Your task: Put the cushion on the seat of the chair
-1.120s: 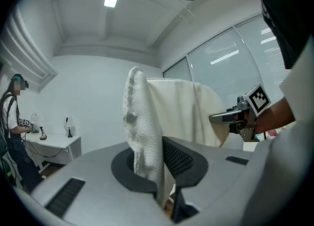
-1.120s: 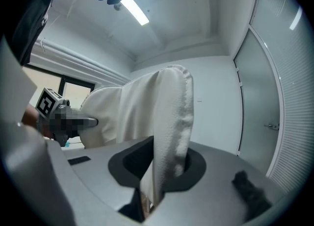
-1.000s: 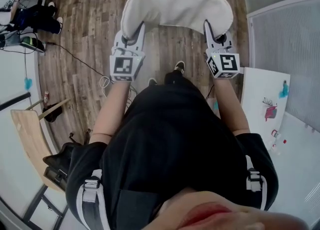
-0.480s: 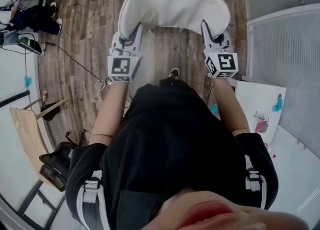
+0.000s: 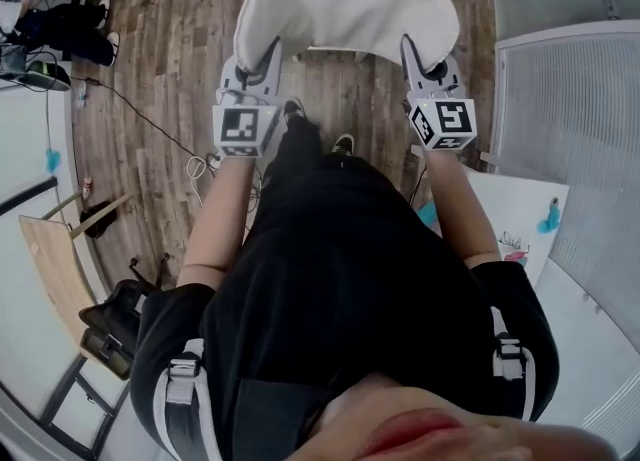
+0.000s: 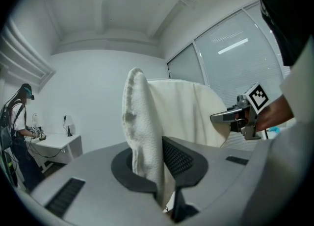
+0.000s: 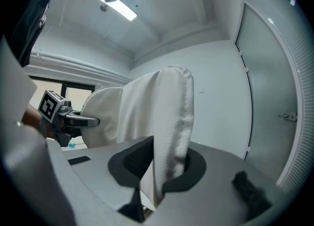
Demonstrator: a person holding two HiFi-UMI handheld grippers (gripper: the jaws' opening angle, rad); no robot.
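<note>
The white cushion (image 5: 350,4) hangs in the air in front of me over the wooden floor, held by both side edges. My left gripper (image 5: 262,54) is shut on its left edge and my right gripper (image 5: 415,54) is shut on its right edge. In the left gripper view the cushion's (image 6: 142,122) textured edge is pinched between the jaws of the left gripper (image 6: 159,171). The right gripper view shows the cushion's (image 7: 169,117) other edge pressed in the right gripper (image 7: 164,171). I cannot make out the chair's seat in any view.
Cables (image 5: 150,124) trail over the floor at the left. A white board (image 5: 520,219) and a frosted partition (image 5: 570,129) stand at the right. A light wooden piece (image 5: 55,269) and a black bag (image 5: 115,319) lie at the lower left. Another person (image 6: 17,122) stands by a desk.
Both grippers have carried the cushion forward across the room, still gripped the same way. The holder's leg has stepped forward beneath it, and the floor and white board have slid back in view.
</note>
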